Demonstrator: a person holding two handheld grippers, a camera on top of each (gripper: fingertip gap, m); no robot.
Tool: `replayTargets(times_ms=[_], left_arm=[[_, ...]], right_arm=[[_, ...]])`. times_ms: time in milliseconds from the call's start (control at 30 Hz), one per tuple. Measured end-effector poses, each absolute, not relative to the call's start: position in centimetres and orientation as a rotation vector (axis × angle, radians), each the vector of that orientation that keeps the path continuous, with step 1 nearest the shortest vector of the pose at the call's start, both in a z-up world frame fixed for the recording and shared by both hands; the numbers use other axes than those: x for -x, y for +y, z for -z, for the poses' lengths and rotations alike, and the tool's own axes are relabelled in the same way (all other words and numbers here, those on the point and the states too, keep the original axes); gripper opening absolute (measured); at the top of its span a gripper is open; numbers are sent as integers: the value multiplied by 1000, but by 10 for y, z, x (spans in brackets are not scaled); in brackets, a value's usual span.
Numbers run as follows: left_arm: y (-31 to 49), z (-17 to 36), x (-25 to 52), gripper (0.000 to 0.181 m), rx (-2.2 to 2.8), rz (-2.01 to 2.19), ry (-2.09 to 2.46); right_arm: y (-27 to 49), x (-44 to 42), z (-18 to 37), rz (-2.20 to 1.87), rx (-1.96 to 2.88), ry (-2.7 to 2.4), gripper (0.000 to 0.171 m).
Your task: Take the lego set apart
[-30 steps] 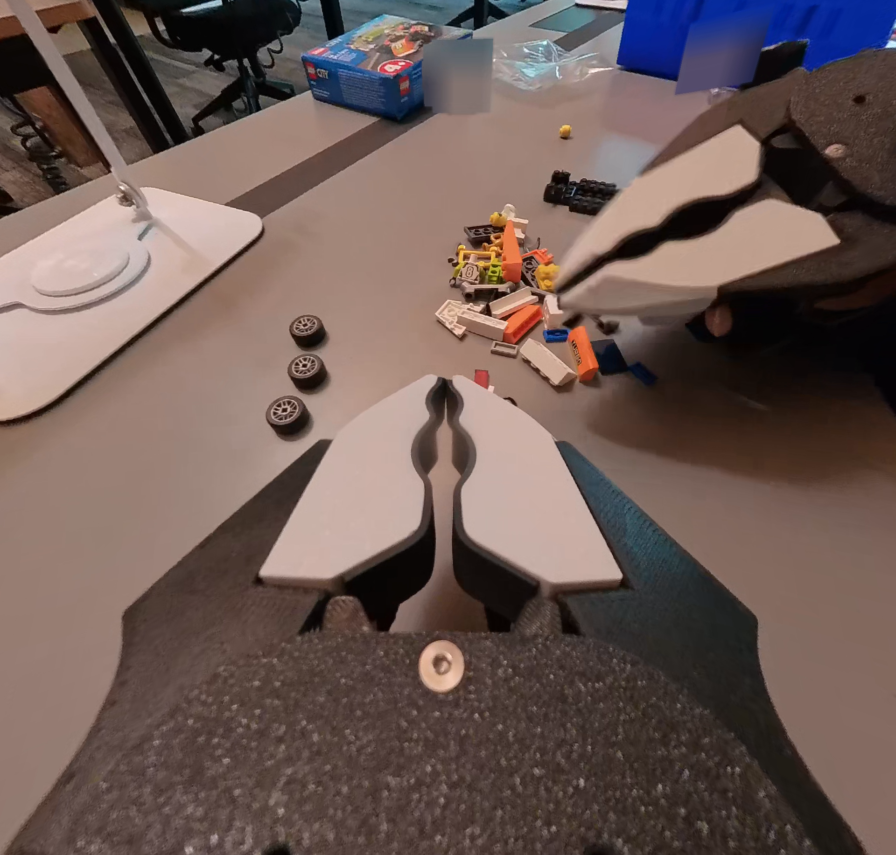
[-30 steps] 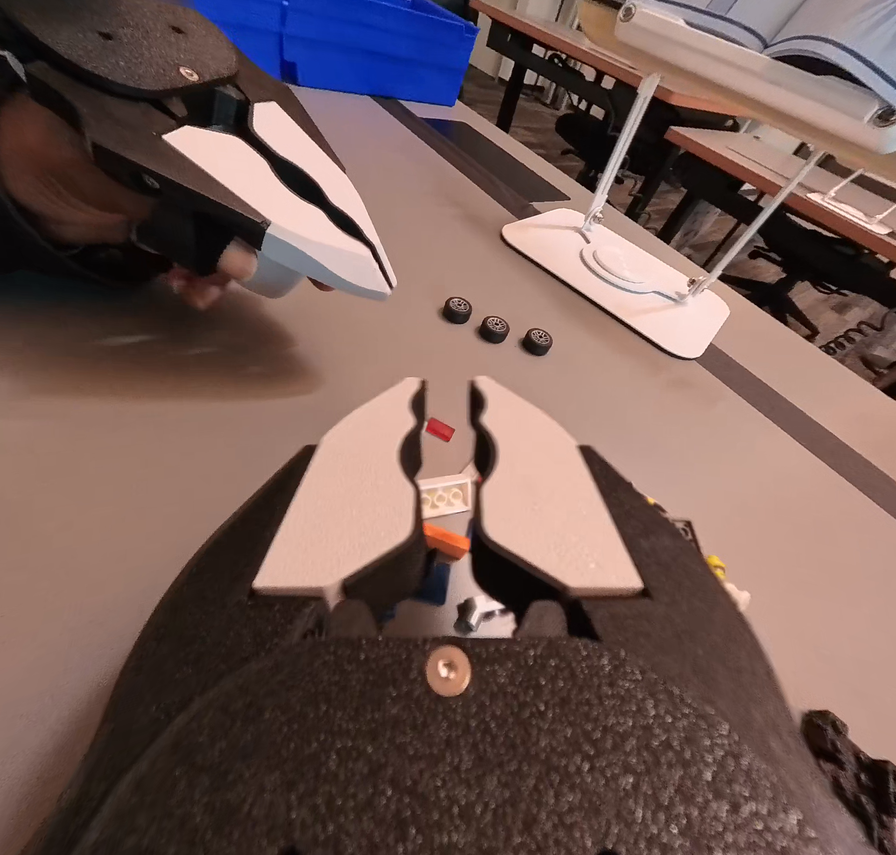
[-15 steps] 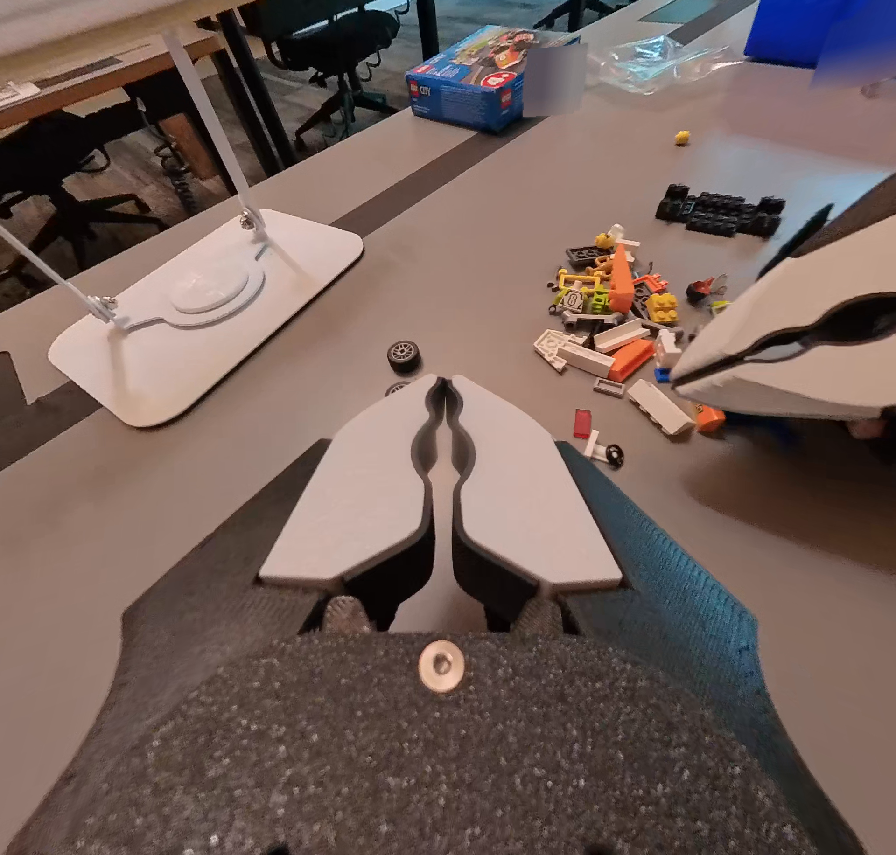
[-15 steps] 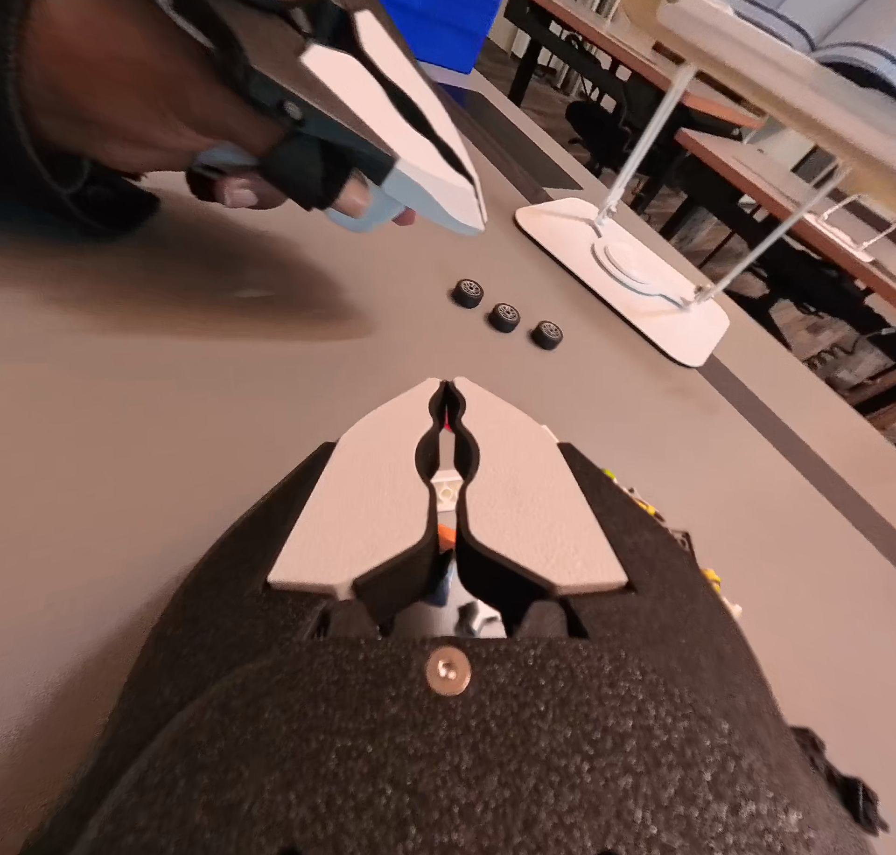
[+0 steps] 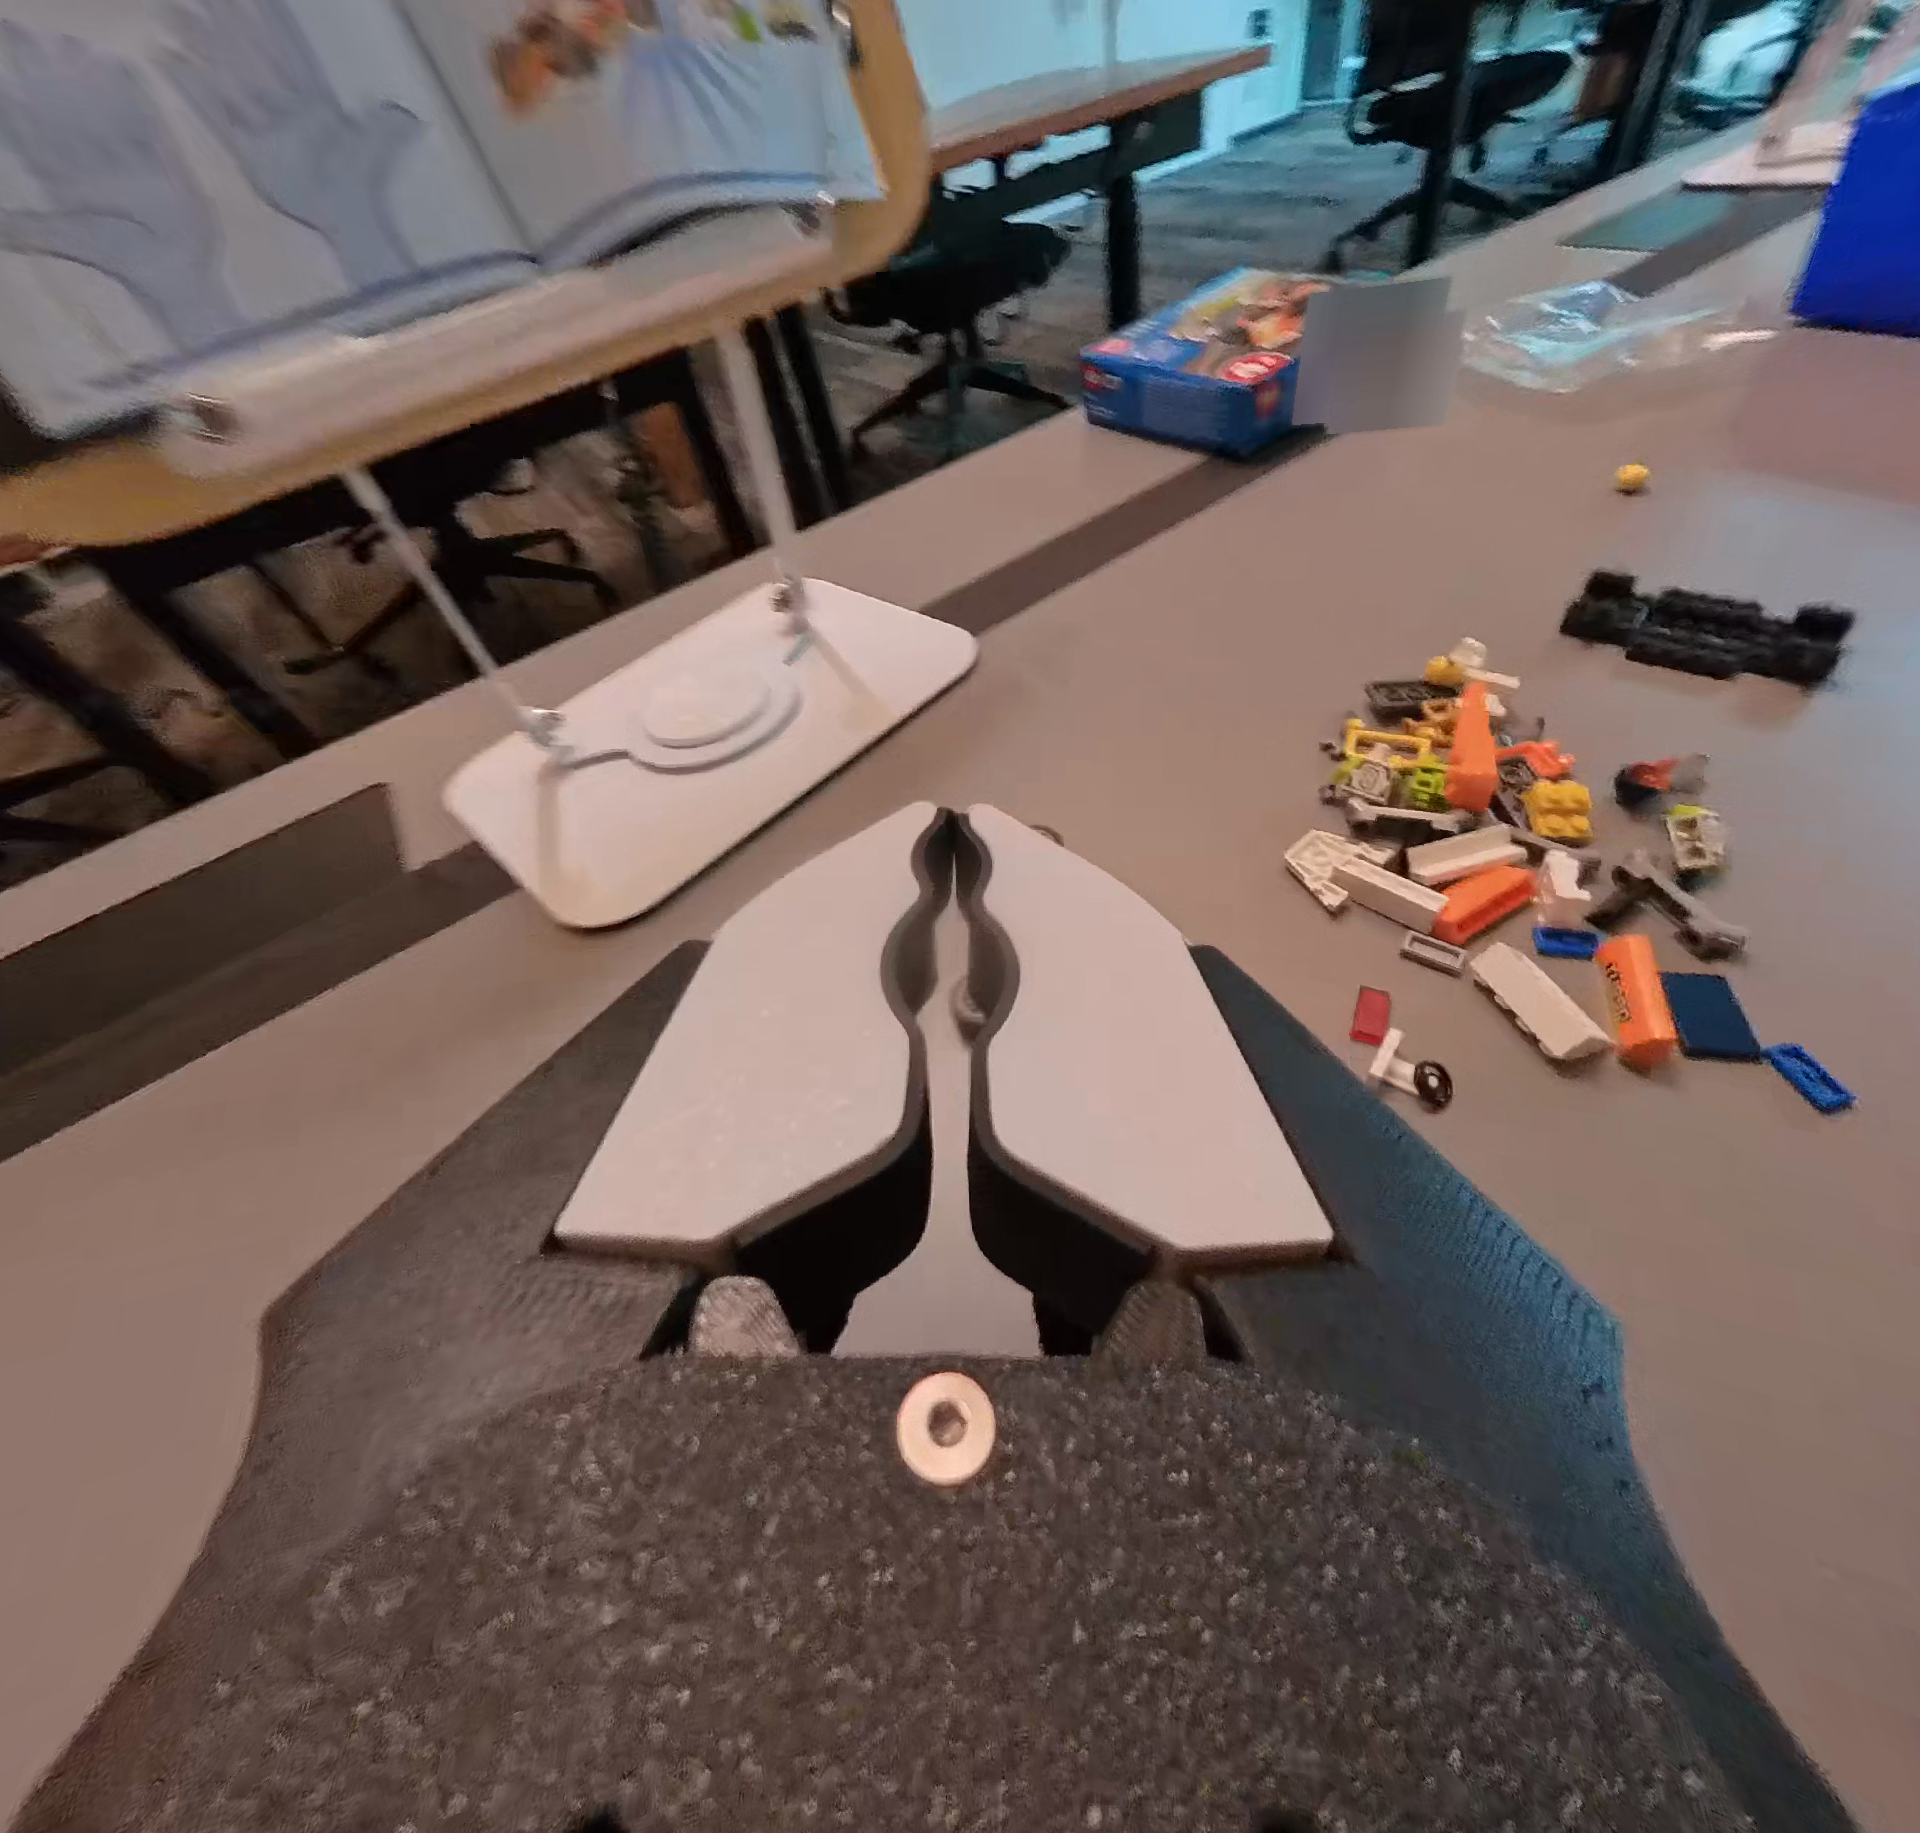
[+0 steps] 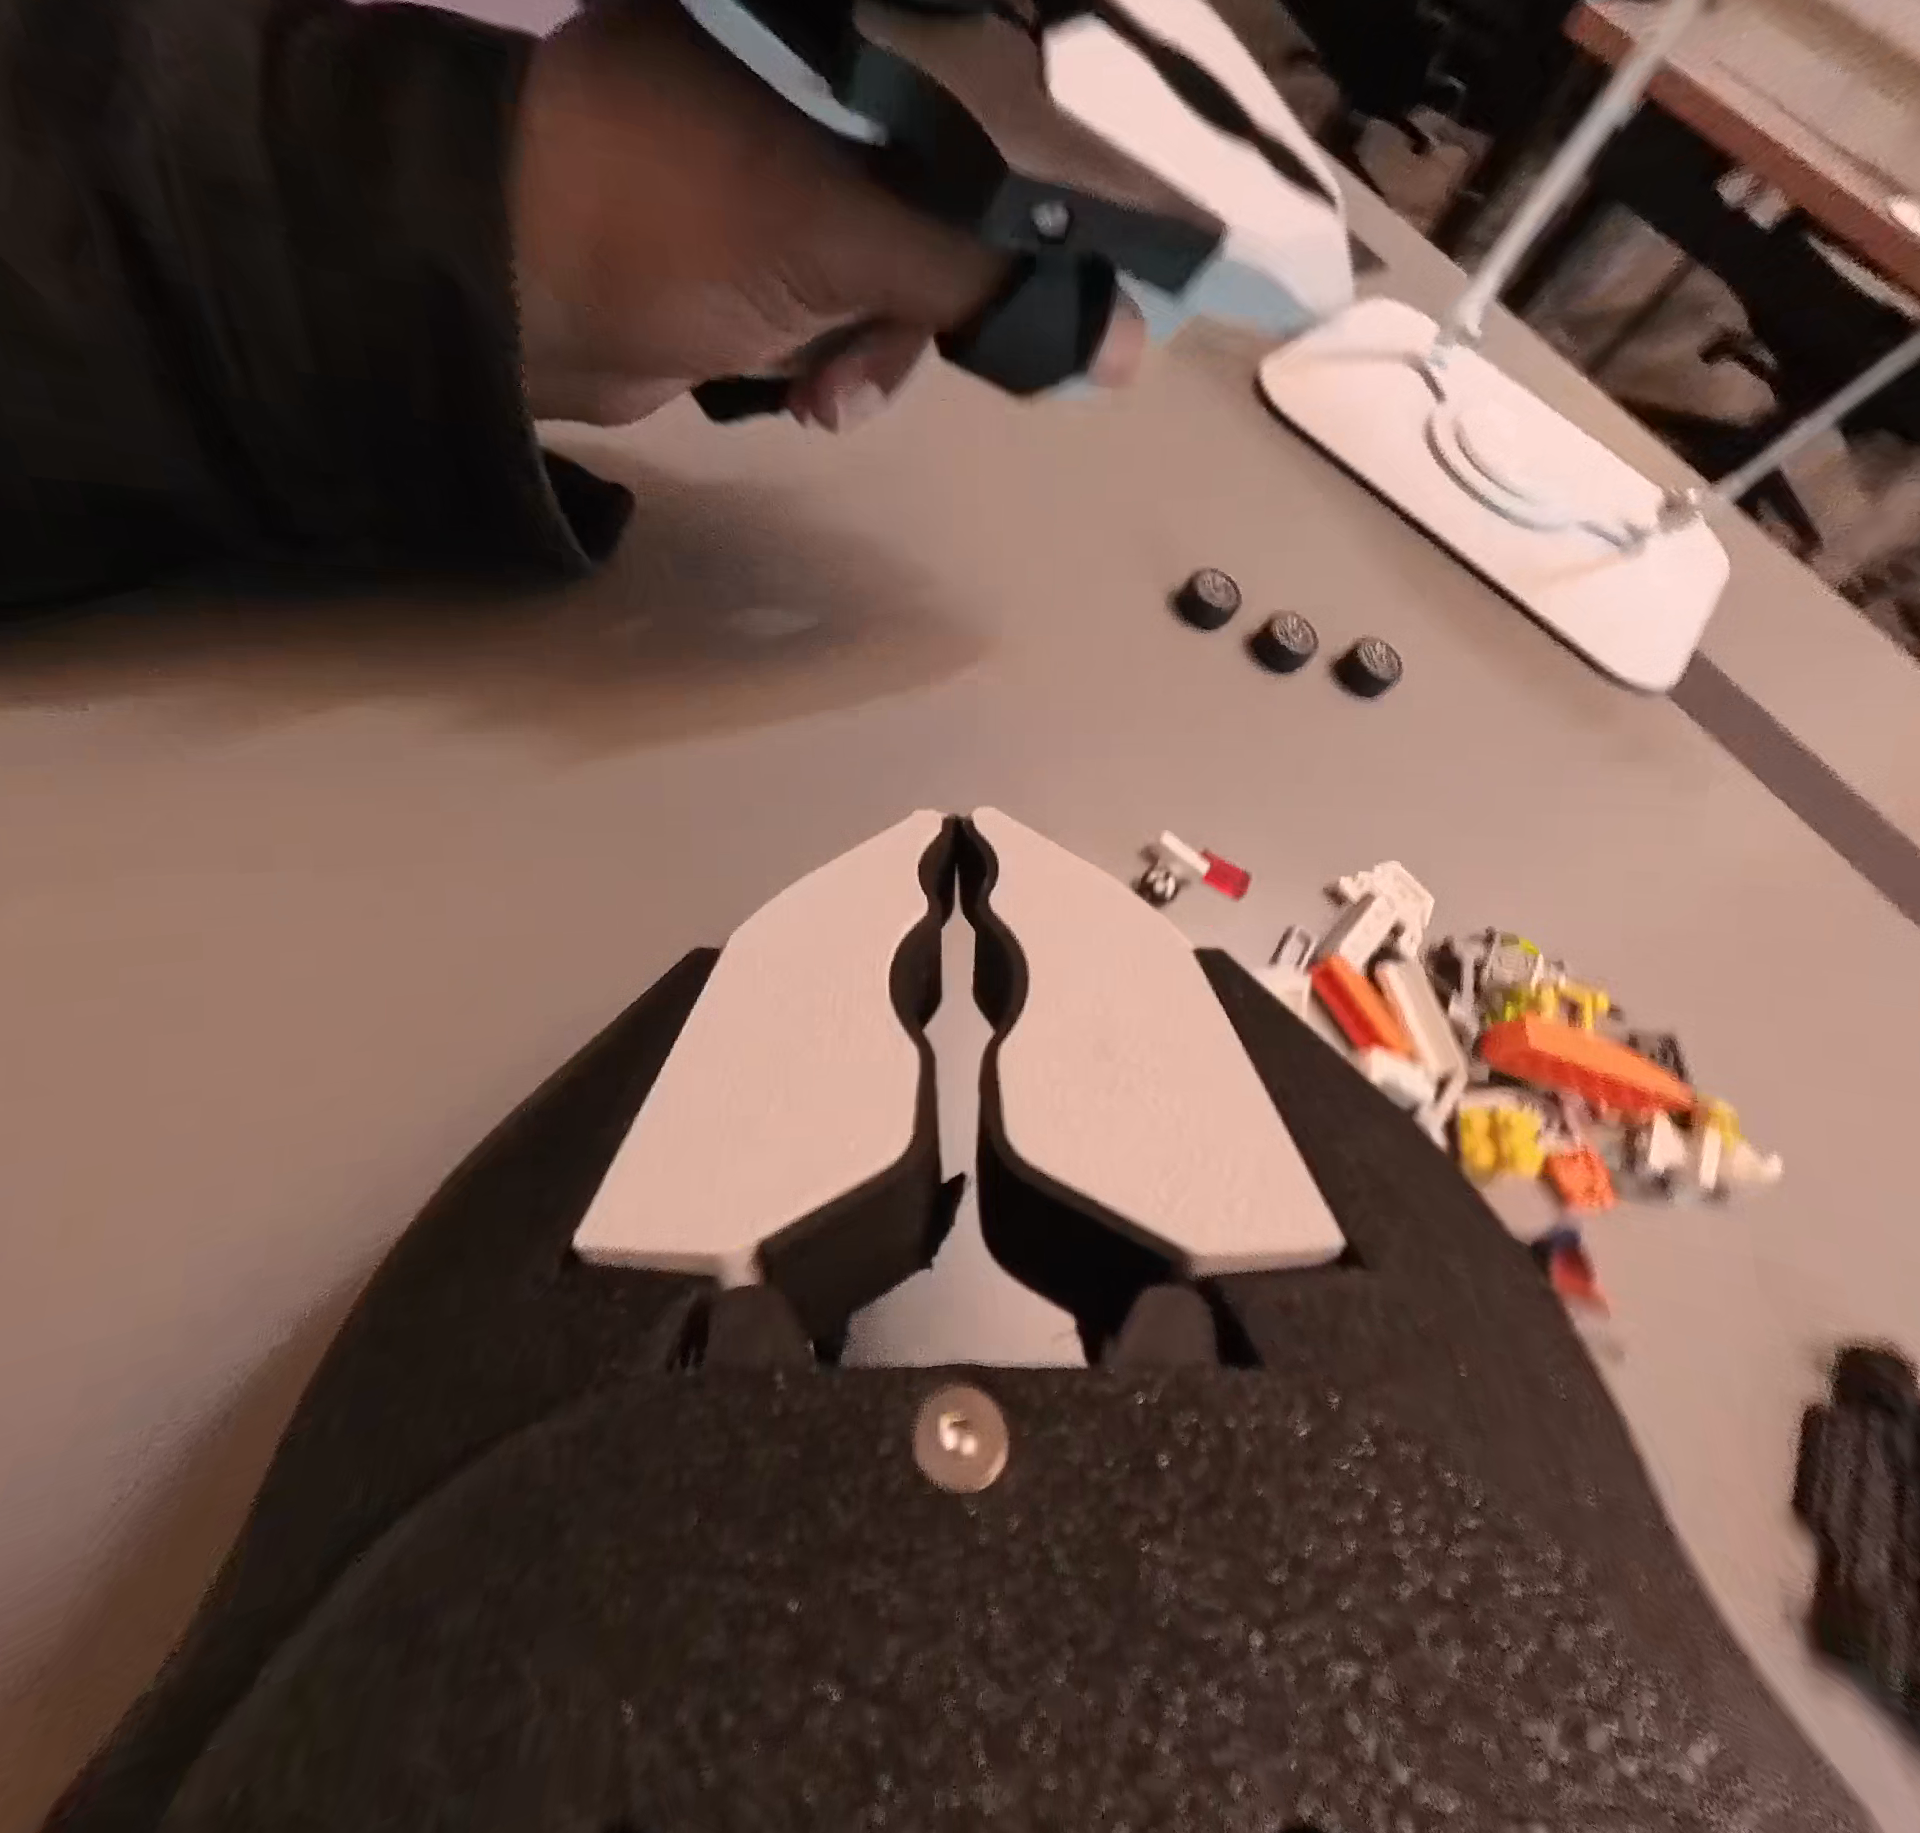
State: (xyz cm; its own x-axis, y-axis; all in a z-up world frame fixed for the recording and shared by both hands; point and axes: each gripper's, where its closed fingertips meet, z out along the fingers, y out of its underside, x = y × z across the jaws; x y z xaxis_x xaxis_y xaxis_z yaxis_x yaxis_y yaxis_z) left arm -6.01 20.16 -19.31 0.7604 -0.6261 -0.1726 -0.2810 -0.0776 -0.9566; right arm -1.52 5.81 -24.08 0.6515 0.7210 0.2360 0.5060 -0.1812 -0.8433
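My left tongs [image 5: 953, 827] are closed on nothing, tips together above the grey table [image 5: 1558, 1368], aimed toward the white stand base [image 5: 717, 765] that carries the open booklet [image 5: 416, 90]. My right tongs [image 6: 961, 827] are closed and empty too, held over bare tabletop. The lego lies in loose pieces: a pile [image 5: 1496, 848] of orange, white, yellow and grey bricks to the right of my left tongs, with the black chassis [image 5: 1704, 635] just beyond it and a lone yellow stud [image 5: 1632, 477] farther back. Three black wheels [image 6: 1285, 640] sit in a row near the stand base, apart from the pile. The blue box [image 5: 1195, 370] rests at the far edge.
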Motion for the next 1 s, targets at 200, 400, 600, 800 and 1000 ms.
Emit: replayTargets(times_ms=[200,400,600,800,1000], left_arm=[[108,163,110,0,1728,310,608],[-31,175,152,0,1780,223,587],[-139,171,173,0,1784,183,574],[-193,171,179,0,1784,164,567],[-226,179,177,0,1767,157,593]], right_arm=[[4,-8,221,-204,1915,-622,0],[-74,-9,207,-161,1861,-479,0],[-156,-2,191,-112,1823,-442,0],[-207,15,181,-122,1795,-442,0],[-238,25,186,-119,1796,-441,0]])
